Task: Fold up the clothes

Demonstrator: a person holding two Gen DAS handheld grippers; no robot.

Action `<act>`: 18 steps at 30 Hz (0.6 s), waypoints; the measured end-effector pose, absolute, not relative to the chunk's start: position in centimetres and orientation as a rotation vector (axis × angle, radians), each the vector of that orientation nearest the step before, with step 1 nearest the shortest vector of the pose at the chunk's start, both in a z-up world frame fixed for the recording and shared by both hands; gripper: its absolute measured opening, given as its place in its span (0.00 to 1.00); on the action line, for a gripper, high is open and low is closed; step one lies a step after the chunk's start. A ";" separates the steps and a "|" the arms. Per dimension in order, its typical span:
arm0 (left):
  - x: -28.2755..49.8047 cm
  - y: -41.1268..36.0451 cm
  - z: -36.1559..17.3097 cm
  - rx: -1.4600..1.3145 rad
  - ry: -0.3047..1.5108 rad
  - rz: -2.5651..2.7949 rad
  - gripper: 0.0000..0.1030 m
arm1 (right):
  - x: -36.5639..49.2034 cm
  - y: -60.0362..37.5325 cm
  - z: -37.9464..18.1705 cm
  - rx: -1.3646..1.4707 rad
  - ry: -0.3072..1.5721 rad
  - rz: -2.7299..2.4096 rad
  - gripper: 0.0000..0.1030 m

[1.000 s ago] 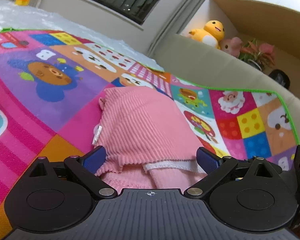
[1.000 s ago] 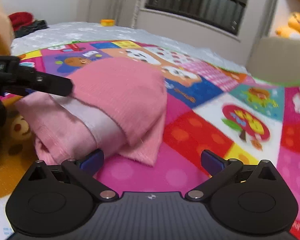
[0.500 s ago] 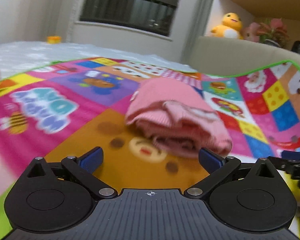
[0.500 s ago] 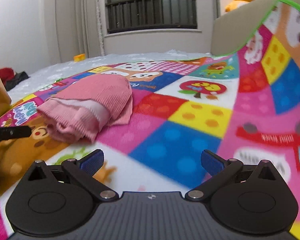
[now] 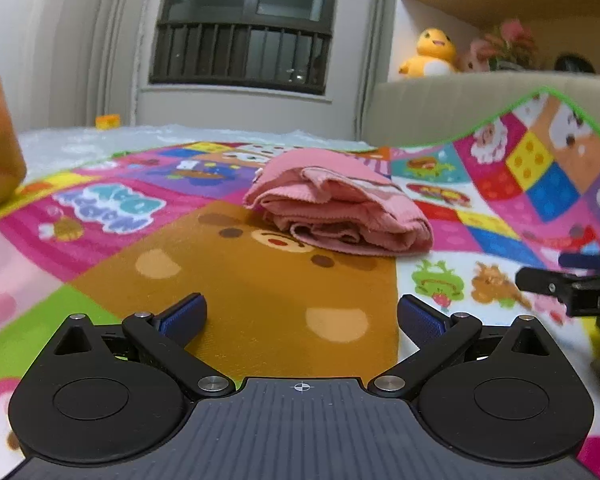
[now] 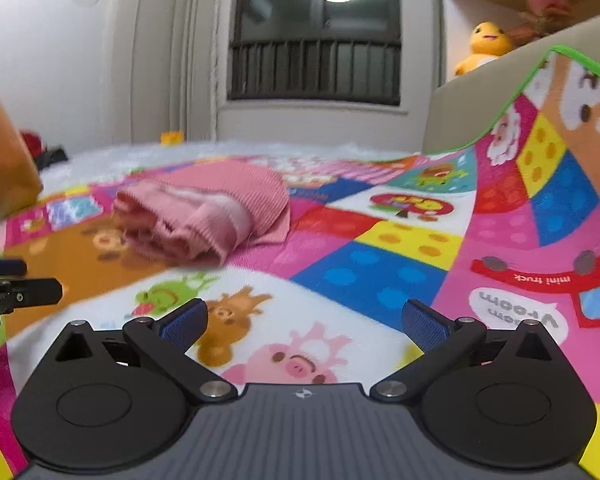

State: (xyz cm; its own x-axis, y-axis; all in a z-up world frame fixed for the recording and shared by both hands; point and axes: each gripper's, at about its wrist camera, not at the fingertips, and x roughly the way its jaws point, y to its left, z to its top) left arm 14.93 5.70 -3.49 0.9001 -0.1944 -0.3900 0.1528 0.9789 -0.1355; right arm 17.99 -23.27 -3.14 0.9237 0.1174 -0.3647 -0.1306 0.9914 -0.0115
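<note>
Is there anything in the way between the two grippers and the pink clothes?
Nothing visible is. The left gripper and right gripper are both open, with only bare play mat between them and the folded pink garment. The yellow plush duck sits far behind, up on the ledge.

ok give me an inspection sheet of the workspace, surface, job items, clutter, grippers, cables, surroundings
surface: colourful cartoon play mat, its far right edge turned up against a beige cushion.
job's things: one pink garment lying folded in a bundle on the mat, nothing touching it.
clutter: small yellow block on the pale cover beyond the mat; red and dark items at far left.
grippers: left gripper open, fingers empty, short of the garment; right gripper open, fingers empty.
cables: nothing seen.
surroundings: barred window, yellow plush duck, pink flowers on the ledge.
</note>
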 end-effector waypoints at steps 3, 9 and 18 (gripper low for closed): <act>14.8 5.3 -3.6 -0.085 0.402 -0.168 1.00 | 17.5 -23.3 -3.2 -0.031 0.343 0.110 1.00; 14.3 4.8 -3.7 -0.050 0.379 -0.154 1.00 | 17.3 -23.2 -3.3 -0.042 0.336 0.108 1.00; 14.2 5.0 -3.7 -0.053 0.371 -0.157 1.00 | 17.3 -23.3 -3.4 -0.028 0.331 0.113 1.00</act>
